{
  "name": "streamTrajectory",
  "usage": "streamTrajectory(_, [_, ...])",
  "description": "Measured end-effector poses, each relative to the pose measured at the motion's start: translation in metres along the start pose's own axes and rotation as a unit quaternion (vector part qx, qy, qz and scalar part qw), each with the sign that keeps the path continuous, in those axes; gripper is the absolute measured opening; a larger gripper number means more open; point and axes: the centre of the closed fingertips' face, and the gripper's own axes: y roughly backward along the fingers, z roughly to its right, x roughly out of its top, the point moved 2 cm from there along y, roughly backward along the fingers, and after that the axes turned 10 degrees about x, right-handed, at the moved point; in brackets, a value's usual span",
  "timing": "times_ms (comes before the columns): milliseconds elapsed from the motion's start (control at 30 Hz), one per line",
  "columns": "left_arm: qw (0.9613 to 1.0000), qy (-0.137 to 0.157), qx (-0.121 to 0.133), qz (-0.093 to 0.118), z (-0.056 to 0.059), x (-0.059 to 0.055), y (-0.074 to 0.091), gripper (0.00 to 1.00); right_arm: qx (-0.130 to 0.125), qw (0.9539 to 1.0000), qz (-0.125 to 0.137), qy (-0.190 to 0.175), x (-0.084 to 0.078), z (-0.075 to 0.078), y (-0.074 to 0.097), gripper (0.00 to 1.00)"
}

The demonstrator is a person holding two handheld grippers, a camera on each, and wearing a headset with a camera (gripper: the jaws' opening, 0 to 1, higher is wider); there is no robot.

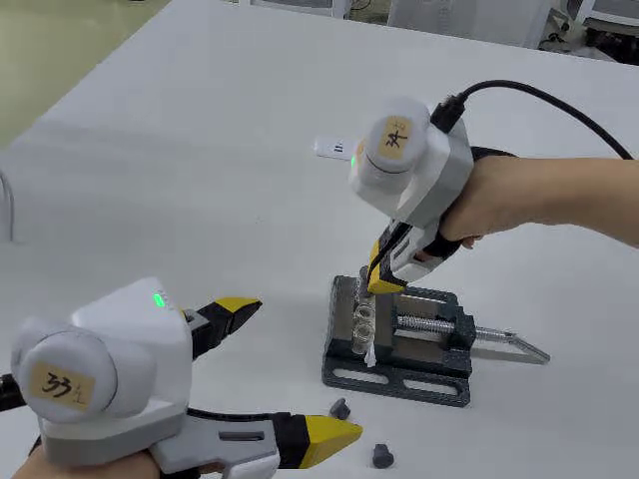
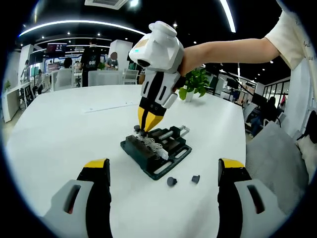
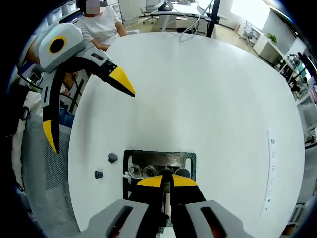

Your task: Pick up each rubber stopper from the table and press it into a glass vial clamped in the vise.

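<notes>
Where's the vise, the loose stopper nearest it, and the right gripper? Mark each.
vise (image 1: 419, 385): head view, front of its dark base.
loose stopper (image 1: 340, 408): head view, its top.
right gripper (image 1: 379, 286): head view, midway between its yellow fingertips.

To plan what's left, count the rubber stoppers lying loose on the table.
2. One stopper lies just in front of the vise; the other a little farther out, toward the person. Another may be hidden under the tips of the right gripper at the vials.
</notes>
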Motion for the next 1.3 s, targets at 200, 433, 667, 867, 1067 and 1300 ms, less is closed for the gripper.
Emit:
streamTrajectory(200, [1.0000,-0.002,0.000,-0.003,-0.001,-0.001,0.002,0.89,-0.011,0.9997,0.019,-0.007,-0.003,0.001,0.004,0.08])
streamTrajectory(433, [1.0000,-0.002,-0.002,-0.005,0.001,-0.003,0.002,0.89,-0.003,0.9986,0.052,-0.005,-0.007,-0.016,0.005,0.22])
streamTrajectory(667, [1.0000,-0.006,-0.004,-0.005,0.002,-0.002,0.003,0.89,-0.003,0.9958,0.092,-0.005,-0.008,-0.037,0.007,0.43])
streamTrajectory(867, [0.9999,-0.012,-0.007,-0.006,0.004,-0.001,0.005,0.89,0.005,0.9937,0.112,-0.003,-0.013,-0.059,0.006,0.44])
streamTrajectory(1067, [0.9998,-0.016,-0.007,-0.004,0.007,0.000,0.009,0.89,0.015,0.9919,0.126,-0.005,-0.018,-0.083,0.000,0.43])
streamTrajectory(1300, [0.9997,-0.022,-0.005,-0.006,0.010,-0.001,0.017,0.89,0.044,0.9910,0.126,0.012,-0.024,-0.109,-0.015,0.39])
